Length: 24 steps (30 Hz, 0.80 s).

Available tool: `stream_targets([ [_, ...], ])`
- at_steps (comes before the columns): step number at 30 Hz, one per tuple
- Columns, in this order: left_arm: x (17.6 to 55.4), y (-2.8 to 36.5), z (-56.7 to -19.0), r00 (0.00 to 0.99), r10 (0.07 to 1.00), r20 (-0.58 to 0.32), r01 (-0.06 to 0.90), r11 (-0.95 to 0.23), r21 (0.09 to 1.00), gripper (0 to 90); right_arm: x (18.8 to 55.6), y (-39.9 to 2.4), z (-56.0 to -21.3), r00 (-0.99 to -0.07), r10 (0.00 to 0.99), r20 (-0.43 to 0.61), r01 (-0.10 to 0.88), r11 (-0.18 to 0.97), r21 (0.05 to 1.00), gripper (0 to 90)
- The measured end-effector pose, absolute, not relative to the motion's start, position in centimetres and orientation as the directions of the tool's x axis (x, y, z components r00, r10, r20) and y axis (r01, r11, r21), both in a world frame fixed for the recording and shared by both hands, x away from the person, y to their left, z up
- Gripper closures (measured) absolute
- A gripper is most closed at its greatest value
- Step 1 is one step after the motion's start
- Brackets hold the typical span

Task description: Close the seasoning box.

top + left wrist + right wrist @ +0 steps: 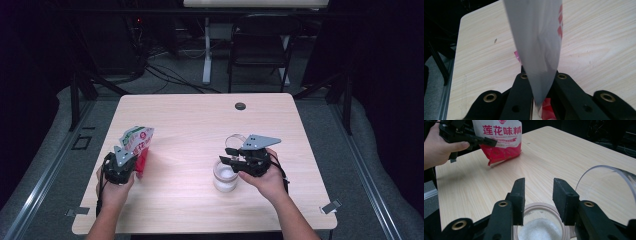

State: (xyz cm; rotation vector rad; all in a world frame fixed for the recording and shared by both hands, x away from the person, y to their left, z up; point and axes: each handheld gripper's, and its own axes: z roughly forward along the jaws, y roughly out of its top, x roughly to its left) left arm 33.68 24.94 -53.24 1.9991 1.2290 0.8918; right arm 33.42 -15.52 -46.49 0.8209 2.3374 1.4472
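A red and white seasoning bag (138,141) with Chinese print stands tilted at the table's left. My left gripper (135,161) is shut on its lower edge. In the left gripper view the jaws pinch the bag's pale back (536,37). At centre right stands a glass jar (225,180) holding white granules (540,228), its clear lid (235,139) swung open behind it. My right gripper (225,155) hovers just over the jar's mouth, jaws apart, nothing between them (539,192). The right gripper view also shows the bag (501,137) in the left gripper (489,142).
The wooden table (200,120) has a small black grommet (240,106) near its far edge. A black folding chair (260,45) and a white desk leg (206,50) stand on the floor beyond. Bare tabletop lies between the bag and the jar.
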Motion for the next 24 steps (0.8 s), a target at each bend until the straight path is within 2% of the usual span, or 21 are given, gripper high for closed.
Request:
stream_targets([
  [9, 33.75, 25.29, -53.72, 0.340, 0.919, 0.198, 0.511, -0.358, 0.782, 88.9, 33.44, -15.45, -46.59, -0.801, 0.595, 0.069, 0.327, 0.339, 0.882, 63.9],
  [12, 33.66, 25.58, -53.72, 0.344, 0.930, 0.126, 0.518, -0.300, 0.801, 84.4, 33.44, -15.48, -46.59, -0.800, 0.596, 0.071, 0.330, 0.338, 0.881, 63.4],
  [13, 33.66, 25.58, -53.72, 0.344, 0.930, 0.126, 0.518, -0.300, 0.801, 81.7, 33.45, -15.48, -46.60, -0.800, 0.596, 0.071, 0.330, 0.338, 0.881, 63.2],
  [14, 33.62, 25.69, -53.67, 0.354, 0.932, 0.084, 0.520, -0.270, 0.810, 81.7, 33.45, -15.48, -46.60, -0.800, 0.596, 0.071, 0.330, 0.338, 0.881, 63.2],
  [17, 33.63, 25.53, -53.64, 0.362, 0.931, 0.035, 0.521, -0.233, 0.821, 68.8, 33.47, -15.47, -46.62, -0.800, 0.596, 0.074, 0.331, 0.335, 0.882, 61.6],
  [18, 33.71, 25.34, -53.76, 0.365, 0.930, 0.036, 0.520, -0.236, 0.821, 61.5, 33.45, -15.45, -46.62, -0.800, 0.596, 0.073, 0.331, 0.335, 0.882, 60.8],
  [20, 33.77, 25.25, -53.86, 0.366, 0.930, 0.040, 0.515, -0.239, 0.823, 58.3, 33.45, -15.46, -46.61, -0.799, 0.596, 0.072, 0.330, 0.335, 0.883, 60.5],
  [21, 33.79, 25.19, -53.92, 0.368, 0.929, 0.038, 0.514, -0.237, 0.824, 50.6, 33.47, -15.47, -46.61, -0.798, 0.598, 0.071, 0.329, 0.334, 0.884, 59.4],
  [23, 33.84, 25.08, -54.08, 0.375, 0.926, 0.037, 0.498, -0.235, 0.834, 44.5, 33.49, -15.50, -46.62, -0.797, 0.600, 0.069, 0.329, 0.335, 0.883, 58.2],
  [24, 33.83, 24.98, -54.09, 0.372, 0.927, 0.047, 0.500, -0.243, 0.831, 44.5, 33.49, -15.50, -46.62, -0.797, 0.600, 0.069, 0.329, 0.335, 0.883, 58.2],
])
